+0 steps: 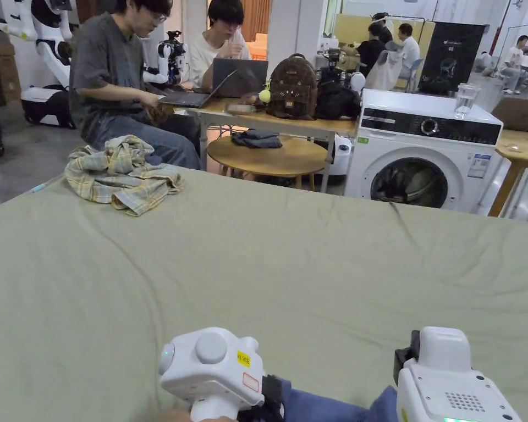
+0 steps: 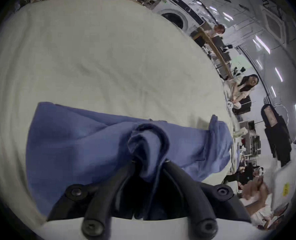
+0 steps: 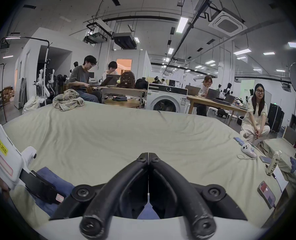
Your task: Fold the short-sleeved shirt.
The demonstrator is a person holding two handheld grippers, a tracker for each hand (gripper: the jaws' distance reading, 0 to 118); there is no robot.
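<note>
Left gripper view: left tool (image 2: 149,160) clamped on bunched fold of blue shirt (image 2: 78,145), rest spread on green-sheeted bed (image 2: 100,53). Right tool (image 3: 148,156) jaws together, nothing gripped. Advised: second edge taken by right tool, cloth pulled flat before folding. Washing machine (image 1: 422,159) drum contents unclear.

Bright, even light from the long white ceiling strip lights (image 3: 182,24), hardly any shadows. Both gripper views are fisheye-warped with dark vignetted corners, left one slightly blurry.
</note>
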